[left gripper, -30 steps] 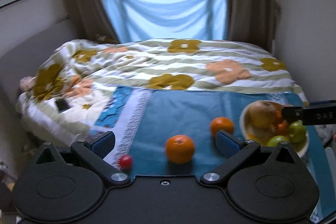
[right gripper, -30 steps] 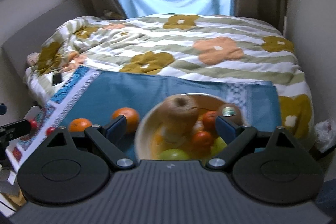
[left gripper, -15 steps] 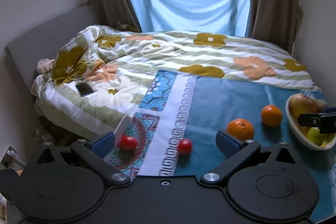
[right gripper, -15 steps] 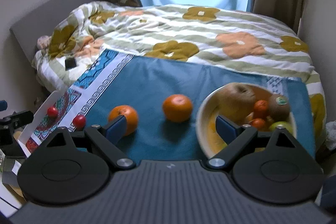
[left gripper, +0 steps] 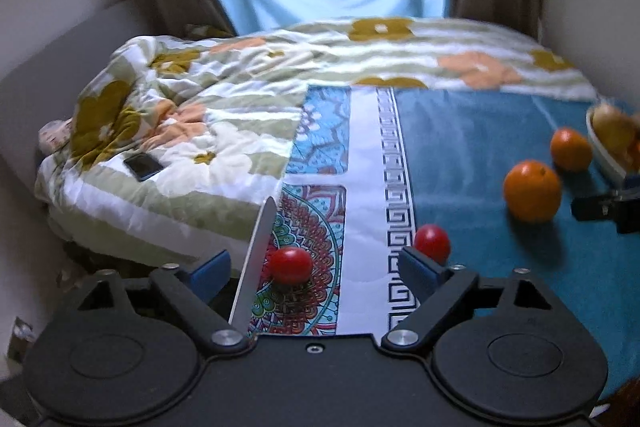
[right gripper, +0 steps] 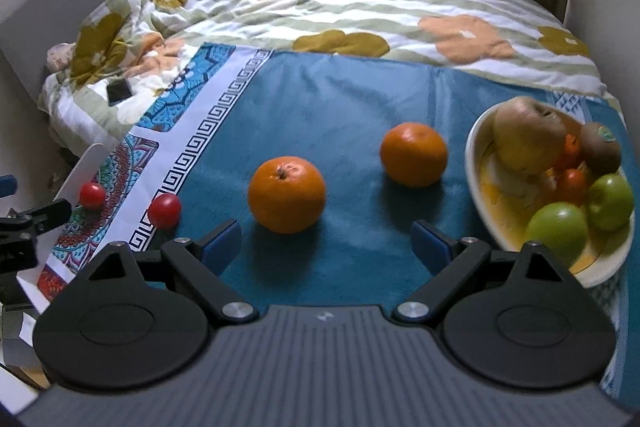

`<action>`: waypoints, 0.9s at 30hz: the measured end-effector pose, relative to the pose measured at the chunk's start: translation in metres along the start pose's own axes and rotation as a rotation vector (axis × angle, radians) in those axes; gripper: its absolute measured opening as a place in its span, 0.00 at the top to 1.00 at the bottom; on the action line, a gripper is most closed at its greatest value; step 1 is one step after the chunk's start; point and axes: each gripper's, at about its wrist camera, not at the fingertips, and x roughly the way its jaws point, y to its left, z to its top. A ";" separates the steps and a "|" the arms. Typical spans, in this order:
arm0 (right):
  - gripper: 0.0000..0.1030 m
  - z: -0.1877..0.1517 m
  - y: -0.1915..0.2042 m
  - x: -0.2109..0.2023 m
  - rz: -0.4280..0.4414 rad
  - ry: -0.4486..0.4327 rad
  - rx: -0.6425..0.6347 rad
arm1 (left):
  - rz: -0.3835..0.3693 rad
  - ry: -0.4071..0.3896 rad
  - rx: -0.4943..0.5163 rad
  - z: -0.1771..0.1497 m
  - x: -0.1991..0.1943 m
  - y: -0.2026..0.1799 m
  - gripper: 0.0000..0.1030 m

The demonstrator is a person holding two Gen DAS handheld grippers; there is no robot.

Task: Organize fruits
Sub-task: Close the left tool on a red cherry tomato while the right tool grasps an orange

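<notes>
Two oranges lie on the blue cloth: a near orange [right gripper: 286, 194] and a far orange [right gripper: 413, 153], also in the left wrist view [left gripper: 531, 190] [left gripper: 571, 149]. Two small red tomatoes [left gripper: 290, 265] [left gripper: 432, 242] lie on the patterned border, seen too in the right wrist view [right gripper: 92, 195] [right gripper: 164, 210]. A cream bowl [right gripper: 486, 203] at the right holds a pear, a kiwi, green apples and small orange fruits. My left gripper [left gripper: 314, 273] is open around the left tomato. My right gripper [right gripper: 326, 247] is open and empty, just in front of the near orange.
A rumpled floral duvet [left gripper: 224, 99] covers the bed behind the cloth. A dark phone [left gripper: 143, 165] lies on it at the left. A thin white board edge [left gripper: 256, 259] stands at the cloth's left side. Curtains and a blue sheet hang behind.
Both grippers have swung left. The left one moved down toward the two tomatoes, with one now between its fingers. The right view now centres on the oranges, with the bowl at the right.
</notes>
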 end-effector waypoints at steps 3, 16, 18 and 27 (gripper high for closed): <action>0.00 -0.001 0.007 0.011 -0.018 0.013 0.012 | -0.015 0.021 0.061 -0.001 0.017 -0.003 0.19; 0.00 0.002 0.015 0.039 -0.051 0.029 0.060 | 0.007 0.120 0.168 -0.004 0.063 -0.004 0.36; 0.00 0.002 0.016 0.041 -0.052 0.029 0.065 | 0.007 0.119 0.170 -0.002 0.065 -0.003 0.37; 0.00 0.008 0.020 0.051 -0.034 0.024 0.048 | 0.031 0.160 0.143 0.004 0.071 0.002 0.58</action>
